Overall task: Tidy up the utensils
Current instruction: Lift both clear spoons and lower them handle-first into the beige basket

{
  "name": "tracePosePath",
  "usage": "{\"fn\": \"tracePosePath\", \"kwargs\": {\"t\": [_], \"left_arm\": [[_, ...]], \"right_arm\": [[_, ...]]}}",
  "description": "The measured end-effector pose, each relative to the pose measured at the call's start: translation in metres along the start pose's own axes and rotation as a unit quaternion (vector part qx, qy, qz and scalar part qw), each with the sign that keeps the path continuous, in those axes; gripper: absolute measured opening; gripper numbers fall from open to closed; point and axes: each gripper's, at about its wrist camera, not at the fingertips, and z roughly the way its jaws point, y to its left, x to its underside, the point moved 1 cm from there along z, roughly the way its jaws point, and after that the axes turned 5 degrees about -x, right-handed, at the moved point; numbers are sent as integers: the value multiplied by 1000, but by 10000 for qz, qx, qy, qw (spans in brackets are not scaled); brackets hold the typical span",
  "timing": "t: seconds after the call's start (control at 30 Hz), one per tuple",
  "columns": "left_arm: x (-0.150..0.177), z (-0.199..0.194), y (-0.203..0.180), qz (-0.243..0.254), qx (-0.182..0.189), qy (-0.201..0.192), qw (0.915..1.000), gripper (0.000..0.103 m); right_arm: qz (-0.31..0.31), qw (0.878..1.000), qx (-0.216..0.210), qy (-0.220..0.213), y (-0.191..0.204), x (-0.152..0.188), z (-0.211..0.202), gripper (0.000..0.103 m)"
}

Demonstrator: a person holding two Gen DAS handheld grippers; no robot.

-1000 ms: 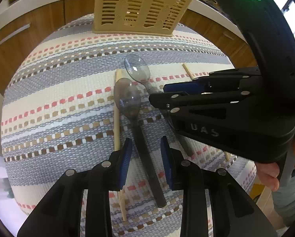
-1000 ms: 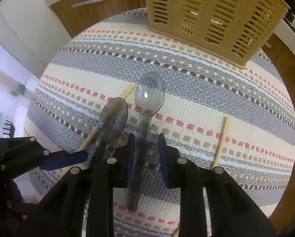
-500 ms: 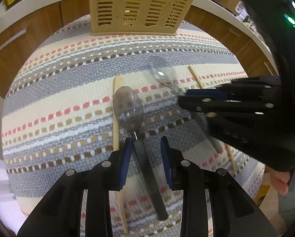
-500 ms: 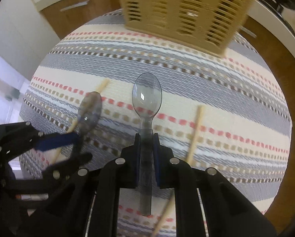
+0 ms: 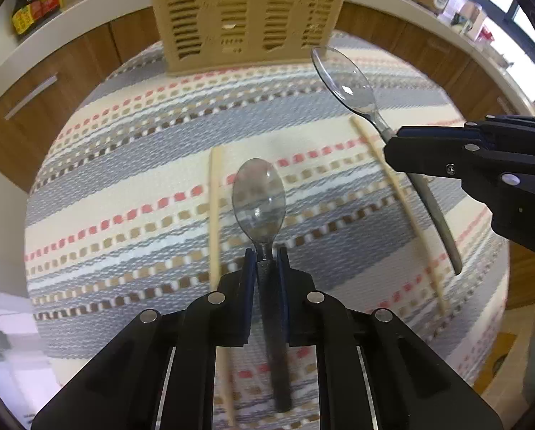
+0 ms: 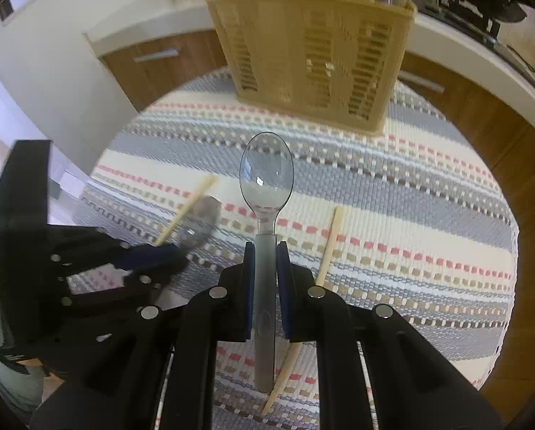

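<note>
My left gripper [image 5: 266, 259] is shut on the handle of a dark clear plastic spoon [image 5: 259, 200], bowl pointing forward over the striped mat [image 5: 124, 179]. My right gripper [image 6: 265, 254] is shut on a second clear plastic spoon [image 6: 266, 175], lifted above the mat; it also shows in the left wrist view [image 5: 346, 79], held by the right gripper [image 5: 392, 143]. The left gripper shows in the right wrist view [image 6: 174, 254] at lower left. A tan slotted utensil basket [image 6: 314, 53] stands at the far edge of the mat, also in the left wrist view [image 5: 245, 10].
Two wooden chopsticks lie on the mat, one to the left [image 5: 214, 215] and one to the right [image 5: 392, 186] of the left gripper's spoon. Wooden cabinets [image 5: 34, 100] and a white counter [image 6: 142, 25] surround the table. Several utensils stand in the basket.
Both grippers closed on their spoons, the right first and then the left. Both spoons have lifted off the mat and moved apart, toward the basket.
</note>
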Motion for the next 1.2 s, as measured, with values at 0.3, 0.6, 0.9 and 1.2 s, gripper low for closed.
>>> {"fn": "tracePosePath", "kwargs": {"t": [0.3,0.6,0.9,1.2], "left_arm": [[-16,-63,3,-103,271,-1032,9942,10],[-70,-153,24,-66,351,-2590,9652,10],[-137,-188,45,40,472,-3769,9250,10],[-175,-177,59,113,748,-4533,8882,10]], "right_arm": [[-110,9974,15,-716,3,-11,-55,10],[-173,9810,107,-1932,-2,-58,-122,10],[-267,9466,531,-3168,-18,-112,-147,10],[62,9154,723,-3960,-48,-146,-124,10]]}}
